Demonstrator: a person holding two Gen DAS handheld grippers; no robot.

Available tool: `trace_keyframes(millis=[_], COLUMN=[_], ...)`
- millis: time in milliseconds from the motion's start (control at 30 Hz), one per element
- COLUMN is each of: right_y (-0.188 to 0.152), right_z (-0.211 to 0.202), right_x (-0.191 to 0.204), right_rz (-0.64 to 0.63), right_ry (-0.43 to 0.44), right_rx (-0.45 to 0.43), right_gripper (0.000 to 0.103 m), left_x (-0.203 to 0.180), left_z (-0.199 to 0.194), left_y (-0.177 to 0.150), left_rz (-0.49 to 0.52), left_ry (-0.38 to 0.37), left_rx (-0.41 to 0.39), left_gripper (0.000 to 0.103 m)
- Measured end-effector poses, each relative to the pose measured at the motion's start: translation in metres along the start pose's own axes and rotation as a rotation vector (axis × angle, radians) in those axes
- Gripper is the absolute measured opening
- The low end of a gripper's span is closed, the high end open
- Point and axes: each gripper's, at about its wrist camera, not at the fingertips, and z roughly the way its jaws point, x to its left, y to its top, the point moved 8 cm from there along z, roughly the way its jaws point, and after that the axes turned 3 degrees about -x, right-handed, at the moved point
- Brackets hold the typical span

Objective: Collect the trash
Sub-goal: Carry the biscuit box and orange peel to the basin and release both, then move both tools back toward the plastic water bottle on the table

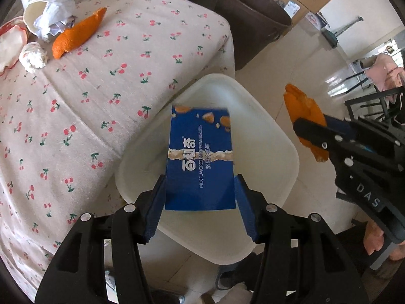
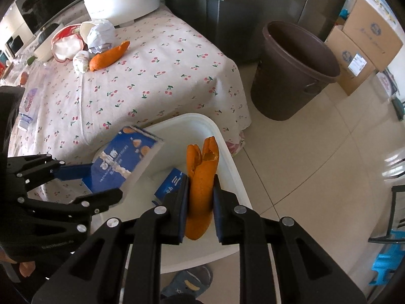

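The blue box (image 1: 200, 159) is clamped in the left gripper (image 1: 200, 195) over the white bin (image 1: 278, 136); orange peel (image 2: 201, 187) is pinched in the right gripper (image 2: 200, 200) — both not yet dropped. Another peel (image 1: 78, 34), crumpled paper (image 1: 55, 16) and a wad (image 1: 33, 55) are left on the table (image 1: 101, 101) — roughly half remains.

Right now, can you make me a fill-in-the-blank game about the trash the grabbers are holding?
1. The left gripper holds a ____ biscuit box.
2. The right gripper pinches an orange ____.
3. Both are held above the white ____.
4. Another orange peel lies on the cherry-print ____.

Missing words: blue; peel; bin; tablecloth
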Motion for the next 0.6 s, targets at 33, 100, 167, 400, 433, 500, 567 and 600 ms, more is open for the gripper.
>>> trace_keyframes(millis=[33,100,167,400,433,500,567,600], right_y=[0.001,0.004,0.008,0.016,0.017,0.018,0.019,0.02], right_z=[0.001,0.002,0.0,-0.003,-0.003,-0.004,-0.005,-0.005], right_x=[0.0,-0.001,-0.001,0.002,0.003,0.003,0.003,0.004], right_rz=[0.002,0.009,0.013,0.014,0.014,0.015,0.018,0.02], right_ry=[0.0,-0.011,-0.015,0.0,0.001,0.004,0.007,0.008], right_rx=[0.001,0.003,-0.013,-0.039,-0.039,-0.044,-0.05,-0.053], right_gripper=[0.021,0.027,0.036,0.038,0.038,0.039,0.04,0.04], left_x=[-0.002,-0.001,0.001,0.016,0.018,0.022,0.023,0.027], left_z=[0.001,0.002,-0.002,-0.022,-0.024,-0.029,-0.031,-0.034], left_y=[-0.001,-0.001,0.001,0.011,0.012,0.012,0.013,0.013], left_rz=[0.006,0.012,0.032,-0.012,-0.017,-0.032,-0.043,-0.045], left_ry=[-0.006,0.024,0.053,0.057,0.058,0.059,0.053,0.051], left_rx=[0.011,0.009,-0.01,-0.066,-0.072,-0.084,-0.092,-0.095], left_gripper=[0.067,0.086,0.087,0.087,0.087,0.087,0.087,0.087])
